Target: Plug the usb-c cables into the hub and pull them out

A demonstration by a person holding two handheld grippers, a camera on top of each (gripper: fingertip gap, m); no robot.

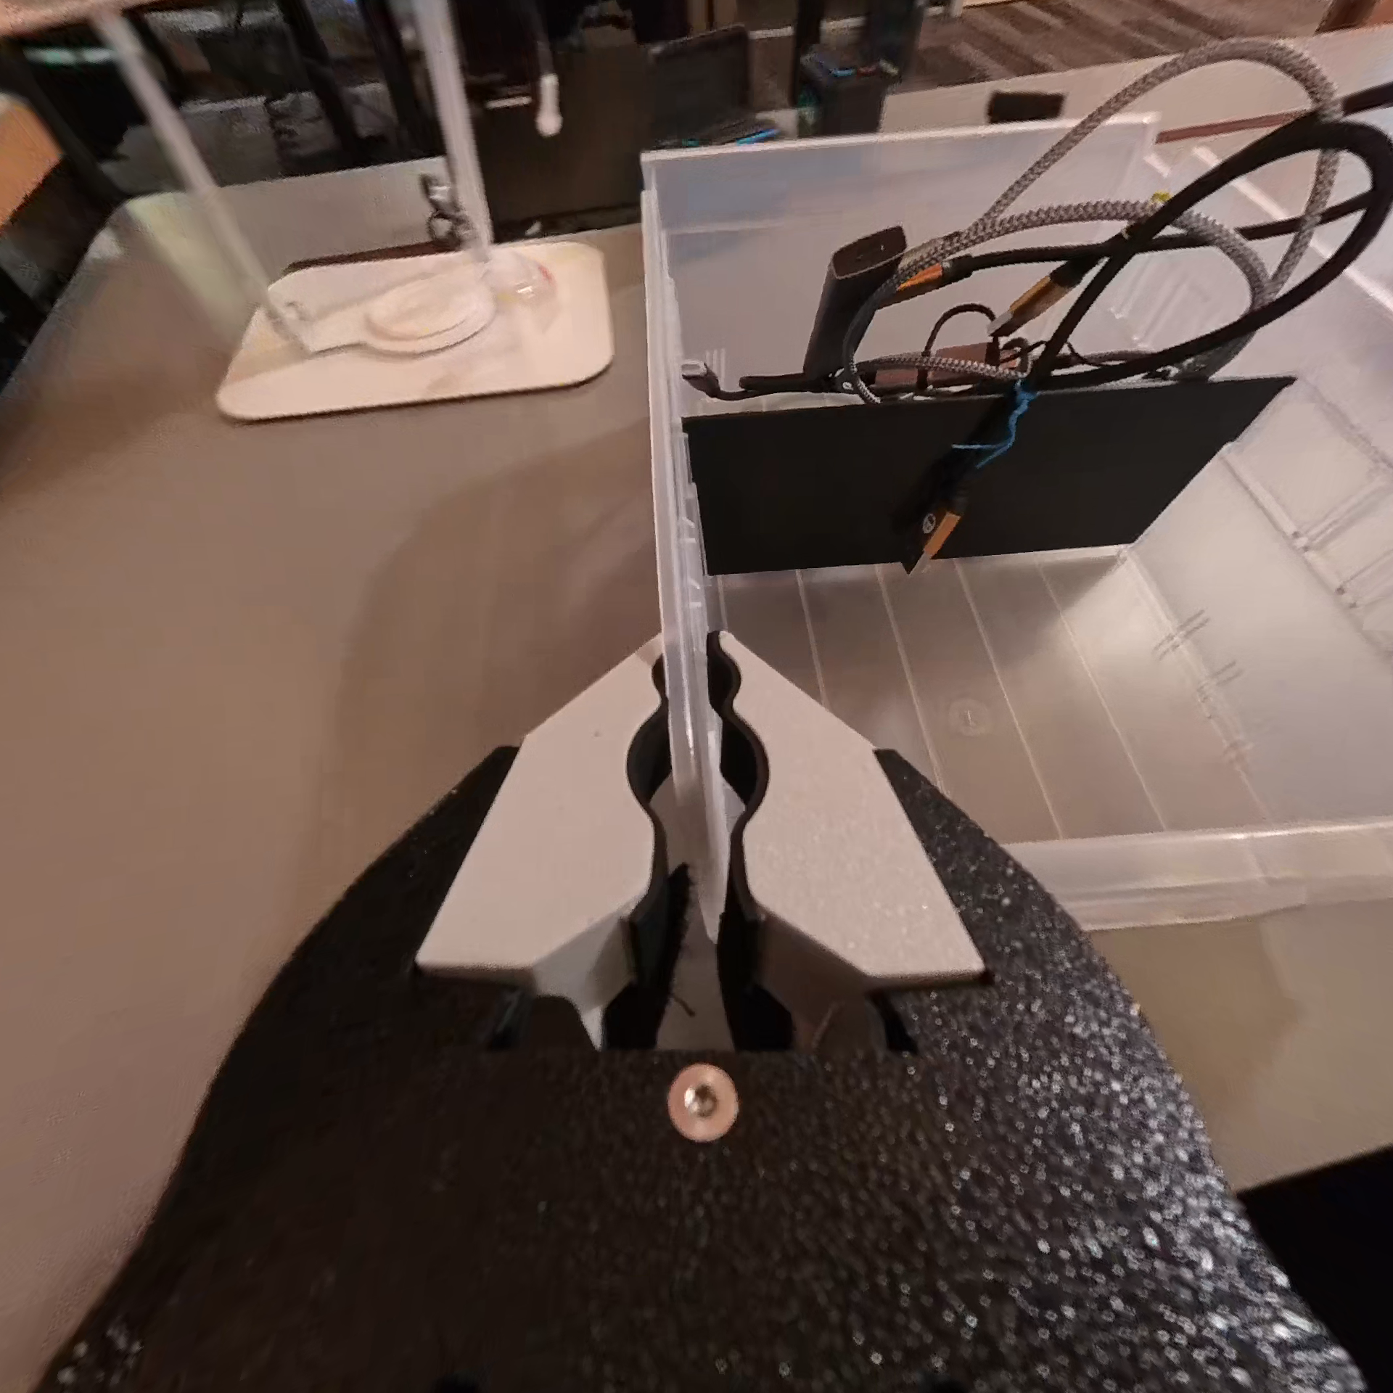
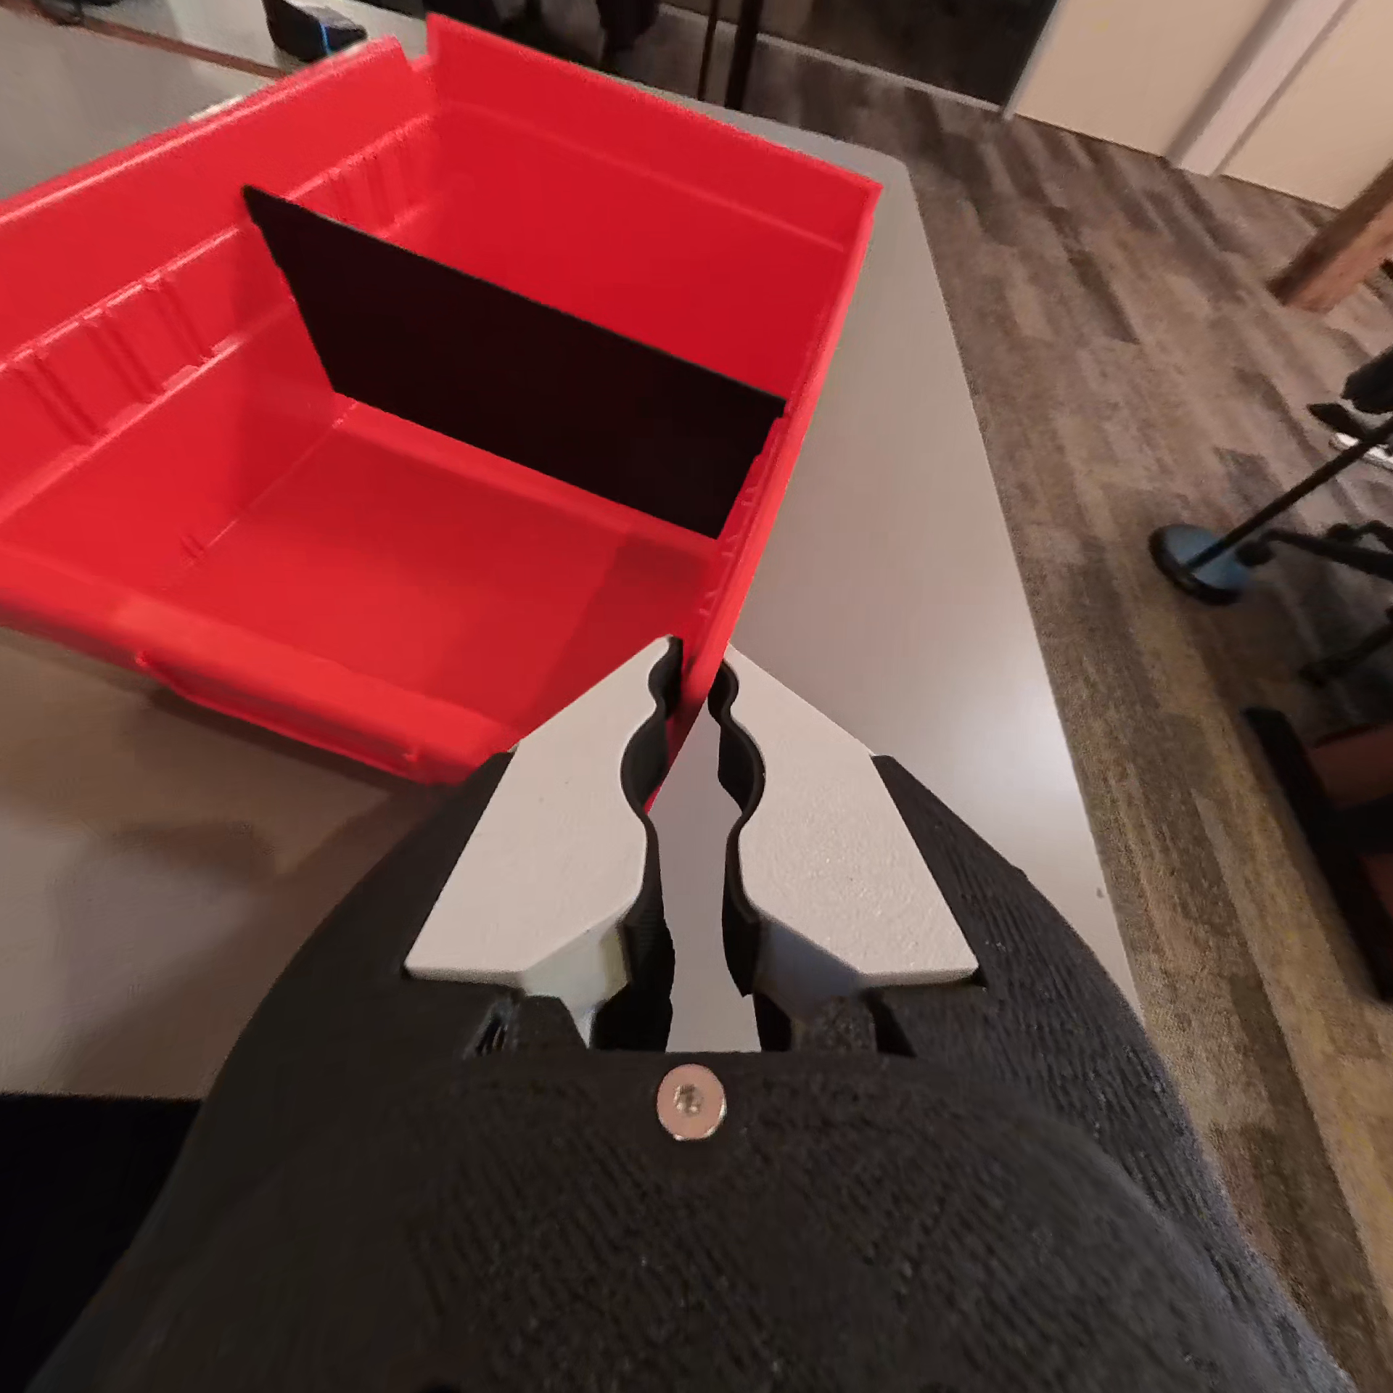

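In the left wrist view my left gripper is shut on the left side wall of a clear plastic bin. A black divider splits the bin. Behind it lie a dark hub and a tangle of braided and black usb-c cables; one plug hangs over the divider. In the right wrist view my right gripper is shut on the right side wall of a red bin, which has a black divider and nothing else in it that I can see.
A white flat stand base with a clear pole sits on the grey table left of the clear bin. The table's right edge drops to a carpeted floor with a stand. My hands' fingertips stand some 70 cm from each other.
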